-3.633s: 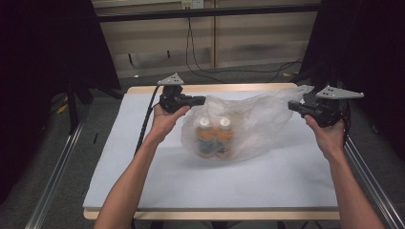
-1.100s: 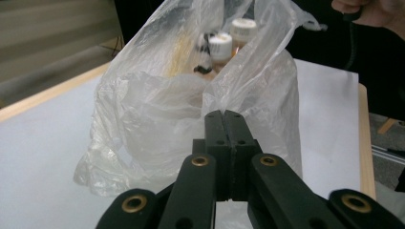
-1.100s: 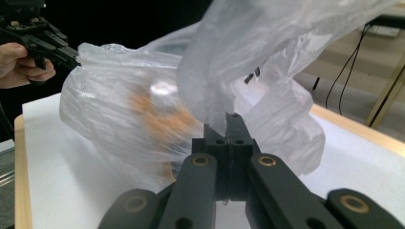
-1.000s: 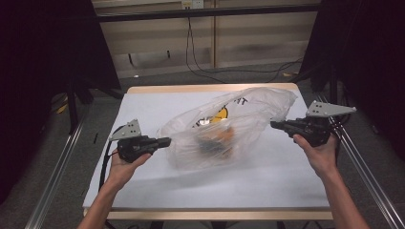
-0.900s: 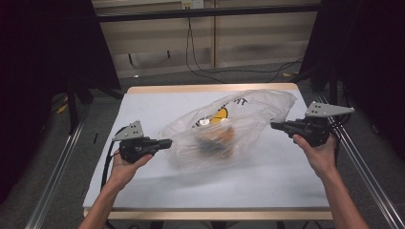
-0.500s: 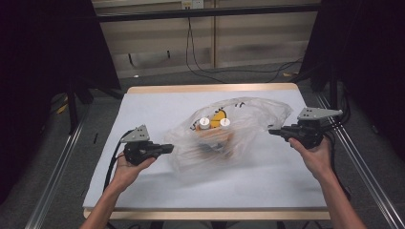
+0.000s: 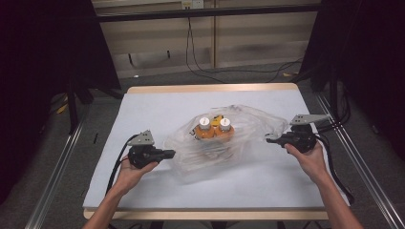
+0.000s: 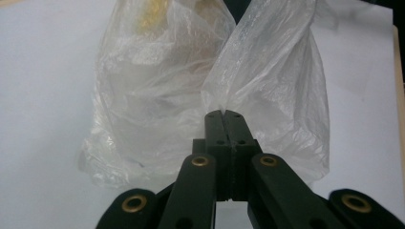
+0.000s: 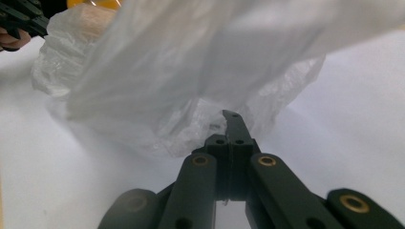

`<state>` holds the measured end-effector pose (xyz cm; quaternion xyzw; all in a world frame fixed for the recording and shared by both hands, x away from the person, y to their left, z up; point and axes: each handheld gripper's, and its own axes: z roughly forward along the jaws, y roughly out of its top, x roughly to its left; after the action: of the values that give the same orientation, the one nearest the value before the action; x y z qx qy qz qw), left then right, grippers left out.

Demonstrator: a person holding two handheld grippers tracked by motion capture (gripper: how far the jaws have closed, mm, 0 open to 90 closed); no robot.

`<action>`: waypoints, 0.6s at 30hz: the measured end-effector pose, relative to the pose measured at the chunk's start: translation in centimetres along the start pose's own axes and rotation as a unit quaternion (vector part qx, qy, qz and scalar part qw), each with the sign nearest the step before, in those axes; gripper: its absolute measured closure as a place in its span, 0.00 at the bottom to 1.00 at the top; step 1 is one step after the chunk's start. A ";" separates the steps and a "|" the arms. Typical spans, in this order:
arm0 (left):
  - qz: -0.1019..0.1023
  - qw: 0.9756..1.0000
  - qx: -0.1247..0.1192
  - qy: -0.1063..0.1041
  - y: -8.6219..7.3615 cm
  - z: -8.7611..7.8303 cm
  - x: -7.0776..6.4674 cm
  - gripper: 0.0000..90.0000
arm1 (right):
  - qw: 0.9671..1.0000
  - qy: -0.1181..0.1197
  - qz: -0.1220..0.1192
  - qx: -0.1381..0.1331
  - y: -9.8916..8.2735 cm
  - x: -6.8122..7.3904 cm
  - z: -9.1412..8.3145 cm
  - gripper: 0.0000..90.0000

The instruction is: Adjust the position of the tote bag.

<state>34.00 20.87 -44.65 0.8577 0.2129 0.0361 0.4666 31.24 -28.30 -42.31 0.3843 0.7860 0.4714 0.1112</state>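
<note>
Clear plastic bag [image 7: 224,148] lies on the white table top [image 7: 157,107], roughly centre, a little toward the near edge. Inside it, two orange bottles with white caps [image 7: 213,129] stand side by side, seen through the film toward the bag's far part. Left gripper [image 7: 171,153] sits at the bag's left edge, jaws pressed together on a fold of the film; the left gripper view shows the plastic [image 8: 267,90] rising straight out of the closed tips [image 8: 223,114]. Right gripper [image 7: 268,139] is at the bag's right edge, jaws likewise closed with the film [image 9: 191,71] caught between the tips [image 9: 229,125] and draped over them. Bag hangs stretched between the two grippers.
</note>
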 end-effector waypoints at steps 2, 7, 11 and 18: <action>0.004 1.000 0.013 0.005 -0.2 0.3 0.0 1.00 | 1.000 0.001 0.005 0.006 -0.3 -0.2 0.4 1.00; -0.001 1.000 0.022 0.003 -0.7 0.4 0.4 1.00 | 1.000 -0.001 0.012 0.025 -1.4 -0.6 1.5 1.00; -0.009 1.000 0.030 0.006 -1.1 0.8 0.7 1.00 | 0.999 -0.002 0.009 0.032 -2.1 -0.5 2.2 1.00; -0.004 0.999 0.045 0.010 -1.6 1.5 0.6 1.00 | 0.998 -0.008 0.017 0.063 -3.1 -1.1 3.5 1.00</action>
<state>34.41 20.74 -46.88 0.8767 0.2228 0.0330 0.4251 32.28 -27.58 -46.97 0.4075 0.8065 0.4197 0.0858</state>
